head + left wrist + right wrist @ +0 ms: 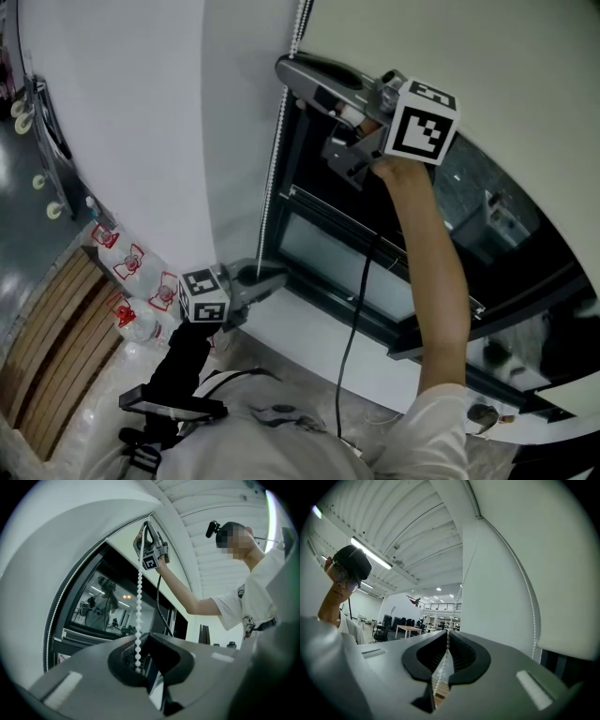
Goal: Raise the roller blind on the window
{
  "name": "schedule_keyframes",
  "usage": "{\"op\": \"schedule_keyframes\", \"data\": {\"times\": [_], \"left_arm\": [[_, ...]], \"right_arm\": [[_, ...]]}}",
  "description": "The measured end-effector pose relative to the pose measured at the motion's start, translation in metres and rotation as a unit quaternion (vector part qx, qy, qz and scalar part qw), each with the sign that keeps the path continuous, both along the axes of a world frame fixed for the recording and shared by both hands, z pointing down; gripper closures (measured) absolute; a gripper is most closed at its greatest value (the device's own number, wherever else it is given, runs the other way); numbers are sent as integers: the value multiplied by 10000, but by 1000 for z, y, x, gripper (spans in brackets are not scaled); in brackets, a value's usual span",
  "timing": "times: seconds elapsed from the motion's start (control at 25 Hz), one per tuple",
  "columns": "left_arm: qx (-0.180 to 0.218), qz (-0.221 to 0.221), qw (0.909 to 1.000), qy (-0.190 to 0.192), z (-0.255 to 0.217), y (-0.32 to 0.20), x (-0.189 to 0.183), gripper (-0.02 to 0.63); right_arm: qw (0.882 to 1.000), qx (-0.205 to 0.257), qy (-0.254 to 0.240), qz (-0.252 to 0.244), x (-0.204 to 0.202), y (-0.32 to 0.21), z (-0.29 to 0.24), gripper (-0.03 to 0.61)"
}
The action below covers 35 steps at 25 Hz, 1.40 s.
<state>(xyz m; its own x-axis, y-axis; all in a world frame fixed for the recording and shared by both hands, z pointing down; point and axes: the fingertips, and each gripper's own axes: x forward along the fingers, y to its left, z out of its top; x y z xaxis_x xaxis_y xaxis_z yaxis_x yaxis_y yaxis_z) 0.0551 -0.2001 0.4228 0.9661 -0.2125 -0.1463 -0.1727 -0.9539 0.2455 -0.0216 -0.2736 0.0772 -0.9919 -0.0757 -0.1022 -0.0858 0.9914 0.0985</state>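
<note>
Dark glass window [319,248] — right gripper [448,632] pinches white beaded cord [275,159].

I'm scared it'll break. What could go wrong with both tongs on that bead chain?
The left tongs and right tongs both pinch one chain. If they pull against each other, it might snap. The thin chain might also slip through the tongs when tugged.

bead chain [277,141] top cut off at upper edge, window's [323,246] right end cropped
</note>
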Motion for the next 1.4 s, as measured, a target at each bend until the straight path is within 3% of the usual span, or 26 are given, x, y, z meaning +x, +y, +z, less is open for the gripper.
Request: {"op": "schedule_keyframes", "data": {"times": [0.44,0.8,1.04,1.4], "left_arm": [[-15,-16,10000,12,3,0,-2,615],[-28,-36,10000,26,4,0,-4,615],[6,-34,10000,57,-2,0,-4,615],[68,-28,9999,71,-5,1,-4,615]], "right_arm": [[9954,-654,478,-504,-8,16,9,572],[9934,-855,684,-339,0,17,69,574],[9933,-1008,512,-255,10,21,92,574],[9877,-1282,852,-266,1,32,152,574]]}}
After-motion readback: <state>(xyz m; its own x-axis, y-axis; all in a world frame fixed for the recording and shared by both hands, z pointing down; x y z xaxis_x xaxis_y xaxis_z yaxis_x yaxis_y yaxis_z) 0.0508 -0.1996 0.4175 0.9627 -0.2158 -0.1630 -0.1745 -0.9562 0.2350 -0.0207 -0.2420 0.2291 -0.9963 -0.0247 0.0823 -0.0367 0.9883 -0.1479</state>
